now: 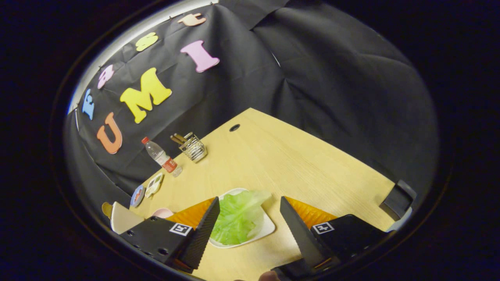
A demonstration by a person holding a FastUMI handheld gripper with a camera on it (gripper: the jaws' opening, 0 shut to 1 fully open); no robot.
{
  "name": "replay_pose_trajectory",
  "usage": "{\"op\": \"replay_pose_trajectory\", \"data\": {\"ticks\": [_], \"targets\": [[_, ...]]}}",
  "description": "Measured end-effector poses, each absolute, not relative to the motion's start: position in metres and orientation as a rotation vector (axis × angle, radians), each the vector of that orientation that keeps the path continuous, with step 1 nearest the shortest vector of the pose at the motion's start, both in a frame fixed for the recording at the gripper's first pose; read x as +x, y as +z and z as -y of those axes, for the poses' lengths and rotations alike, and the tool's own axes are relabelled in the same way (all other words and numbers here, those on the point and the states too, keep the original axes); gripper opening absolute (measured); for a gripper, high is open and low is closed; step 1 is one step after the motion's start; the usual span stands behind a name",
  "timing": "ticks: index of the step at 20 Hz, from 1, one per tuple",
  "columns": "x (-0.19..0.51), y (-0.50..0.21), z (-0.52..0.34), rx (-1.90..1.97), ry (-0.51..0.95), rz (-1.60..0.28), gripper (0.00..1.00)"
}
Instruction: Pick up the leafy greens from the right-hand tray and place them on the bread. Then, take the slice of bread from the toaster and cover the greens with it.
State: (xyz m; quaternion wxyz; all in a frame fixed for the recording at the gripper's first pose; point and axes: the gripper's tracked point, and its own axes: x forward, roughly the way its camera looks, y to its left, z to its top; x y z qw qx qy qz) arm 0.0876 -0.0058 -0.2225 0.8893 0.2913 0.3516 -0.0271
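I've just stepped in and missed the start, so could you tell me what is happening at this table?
A person is holding a hand-held gripper above a wooden table. Its fingers are open and hold nothing. Between them lies a leaf of lettuce on a white tray, so the pick-up of the greens is not yet done. Beyond, near the booth's wall, stand a water bottle and a wire utensil holder.

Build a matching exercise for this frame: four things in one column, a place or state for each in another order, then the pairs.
Things:
1. greens
2. bottle
3. wire holder
4. gripper

Places or states:
A. beside the wire holder, near the wall
B. open, nothing held
C. on the white tray, between the fingers
D. holds brown sticks

Pairs: 1-C, 2-A, 3-D, 4-B
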Motion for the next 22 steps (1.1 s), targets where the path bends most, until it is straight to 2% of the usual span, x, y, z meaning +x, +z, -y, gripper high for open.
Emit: {"op": "replay_pose_trajectory", "data": {"ticks": [3,7,9,12,14,17,22], "targets": [[0.097,-0.240,0.006,0.669,-0.071,-0.779,0.94],[0.115,-0.252,0.005,0.712,-0.087,-0.792,0.74],[0.119,-0.256,0.006,0.721,-0.094,-0.802,0.74],[0.121,-0.263,0.002,0.736,-0.078,-0.823,0.45],[0.125,-0.259,0.008,0.769,-0.078,-0.813,0.06],[0.125,-0.249,0.005,0.748,-0.055,-0.774,0.00],[0.118,-0.202,-0.005,0.772,0.012,-0.700,0.00]]}}
